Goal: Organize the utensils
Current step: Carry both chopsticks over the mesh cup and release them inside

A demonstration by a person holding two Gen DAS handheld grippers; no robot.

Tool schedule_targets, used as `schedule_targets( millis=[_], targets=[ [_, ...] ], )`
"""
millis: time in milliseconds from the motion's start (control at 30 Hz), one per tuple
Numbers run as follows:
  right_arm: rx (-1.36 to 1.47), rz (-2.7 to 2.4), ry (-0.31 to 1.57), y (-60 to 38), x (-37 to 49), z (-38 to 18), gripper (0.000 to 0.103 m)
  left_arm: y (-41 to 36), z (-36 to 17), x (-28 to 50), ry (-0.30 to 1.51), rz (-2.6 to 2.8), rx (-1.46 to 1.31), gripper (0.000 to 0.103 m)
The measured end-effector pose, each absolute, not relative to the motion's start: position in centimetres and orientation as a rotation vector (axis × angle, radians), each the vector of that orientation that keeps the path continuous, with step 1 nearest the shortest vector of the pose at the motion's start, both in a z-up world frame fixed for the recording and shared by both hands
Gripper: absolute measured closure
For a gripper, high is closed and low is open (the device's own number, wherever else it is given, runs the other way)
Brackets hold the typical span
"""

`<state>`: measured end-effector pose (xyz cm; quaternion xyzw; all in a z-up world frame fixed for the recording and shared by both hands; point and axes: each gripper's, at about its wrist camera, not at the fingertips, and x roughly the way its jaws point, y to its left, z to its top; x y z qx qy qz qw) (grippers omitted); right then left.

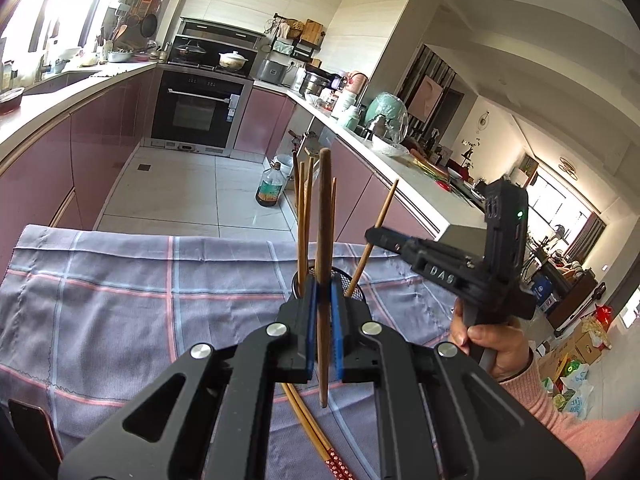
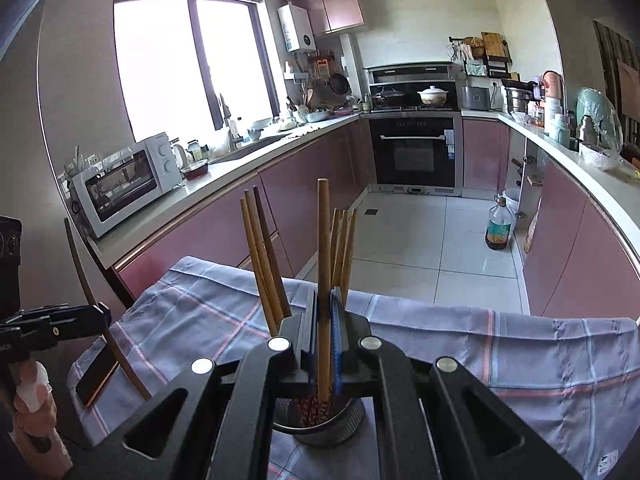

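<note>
A plaid cloth [image 1: 120, 280] covers the counter. Left wrist view: the left gripper [image 1: 323, 304], its blue-padded fingers [image 1: 310, 320] closed together, clamps a dark wooden chopstick [image 1: 323, 240] held upright, its lower tip hanging free above the cloth. Beneath the gripper, two chopsticks with red patterned ends [image 1: 316, 436] lie flat on the cloth. Just behind the fingers stands a black mesh utensil holder [image 1: 352, 280] containing several light bamboo chopsticks [image 1: 301, 216], handles up; one chopstick [image 1: 372, 236] leans toward the right. At right, the right gripper [image 1: 372, 236] pinches that leaning chopstick.

Right wrist view: at the left edge, the left gripper [image 2: 102, 314] holds the dark chopstick [image 2: 104, 304] tilted over the cloth. At centre, the right gripper [image 2: 325, 320], fingers [image 2: 338, 324] closed, clamps a light chopstick [image 2: 323, 280] whose red patterned end sits inside the mesh holder [image 2: 344, 424]. The holder also contains two further groups of chopsticks [image 2: 262, 264], fanned left and right.
</note>
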<state>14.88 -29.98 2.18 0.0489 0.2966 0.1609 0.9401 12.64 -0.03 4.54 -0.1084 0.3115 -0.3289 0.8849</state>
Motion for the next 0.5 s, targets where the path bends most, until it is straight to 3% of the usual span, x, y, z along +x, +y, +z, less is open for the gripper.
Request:
schedule_targets(
  millis=[333,500],
  targets=[
    [0.128,0.311,0.643,-30.2,15.5,1.0,0.093,-1.2,6.2,13.7,0.624,-0.685,-0.221,0.096],
    [0.144,0.324,0.635,-30.7,14.9,1.0,0.086,-1.4,7.3,14.6,0.609,-0.687,-0.236,0.096]
  ],
)
